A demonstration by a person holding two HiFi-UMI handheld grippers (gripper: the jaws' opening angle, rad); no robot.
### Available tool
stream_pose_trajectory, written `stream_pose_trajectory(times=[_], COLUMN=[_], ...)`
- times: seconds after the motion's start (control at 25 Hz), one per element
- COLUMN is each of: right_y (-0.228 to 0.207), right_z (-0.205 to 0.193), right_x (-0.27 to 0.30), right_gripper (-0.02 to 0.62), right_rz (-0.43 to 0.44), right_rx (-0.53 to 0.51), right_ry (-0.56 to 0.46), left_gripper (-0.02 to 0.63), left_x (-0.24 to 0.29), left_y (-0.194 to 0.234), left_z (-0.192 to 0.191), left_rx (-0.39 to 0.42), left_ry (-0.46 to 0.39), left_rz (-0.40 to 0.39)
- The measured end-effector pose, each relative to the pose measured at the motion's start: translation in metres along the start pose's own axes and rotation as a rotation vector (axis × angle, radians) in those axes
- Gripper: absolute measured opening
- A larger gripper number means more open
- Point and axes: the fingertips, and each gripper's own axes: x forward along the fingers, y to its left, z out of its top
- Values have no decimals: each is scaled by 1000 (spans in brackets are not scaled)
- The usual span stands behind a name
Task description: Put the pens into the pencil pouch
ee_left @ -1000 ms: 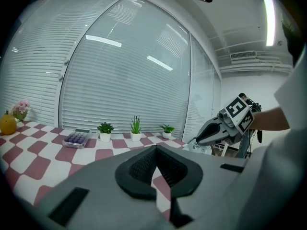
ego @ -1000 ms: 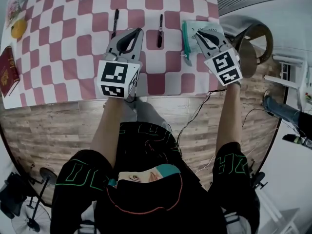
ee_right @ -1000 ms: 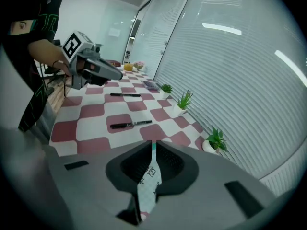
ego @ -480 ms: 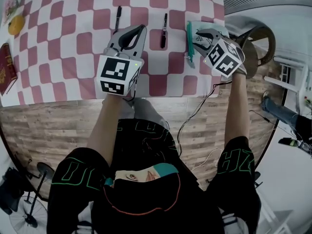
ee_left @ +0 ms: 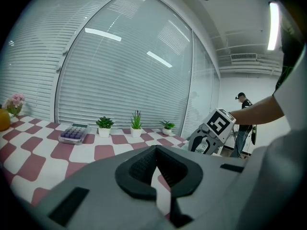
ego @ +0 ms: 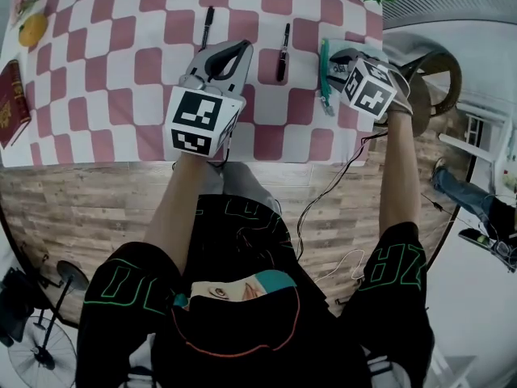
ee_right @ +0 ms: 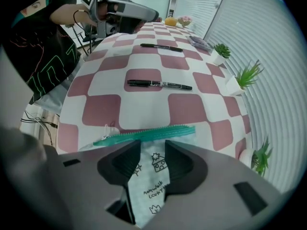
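Two pens [ego: 283, 40] [ego: 208, 24] lie loose on the checked cloth [ego: 121, 95]; neither is in the pouch [ee_right: 152, 186] yet. We see the pouch at the right edge of the table, straight under the right gripper [ee_right: 152, 150].

The right gripper points down at it. Its jaws have just been opening and now stand wide, with the pouch showing between them, but the pads do not press on it. The left gripper [ee_left: 154, 150] is closed on nothing and hovers over the cloth between the two pens.

Key relation: the zipper [ee_right: 144, 134] runs along the pouch edge that faces the pens, and its long axis is parallel to theirs, all running away from the person. The nearer pen sits just left of the zipper, between the two grippers. We judge the left gripper slightly closer to both pens and the right one placed to work the pouch.

Materials:
- The pouch is soft, pale and flat, printed with small doodles. Its teal zipper looks shut, and the pull seems to be at the end nearest the person.
- The pens are slim, black, rigid and round, so they will likely roll if nudged.
- The cloth is smooth and flat.
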Motion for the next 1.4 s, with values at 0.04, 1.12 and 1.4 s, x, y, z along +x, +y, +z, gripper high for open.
stream_pose_trajectory(times=[0.04,1.12,1.4], right_y=[0,4,-3], right_z=[1,-3,3], right_x=[0,-16,-37], right_gripper=[163,0,0], right_rz=[0,-80,-157], right_rx=[-8,72,113], right_ry=[8,-49,-126], left_gripper=[-2,-2,-2], left_x=[-1,-13,-15], left_y=[1,-10,-15], left_z=[0,-4,-3], left_rx=[-1,10,12], left_ry=[0,-16,-9], left_rz=[0,6,3])
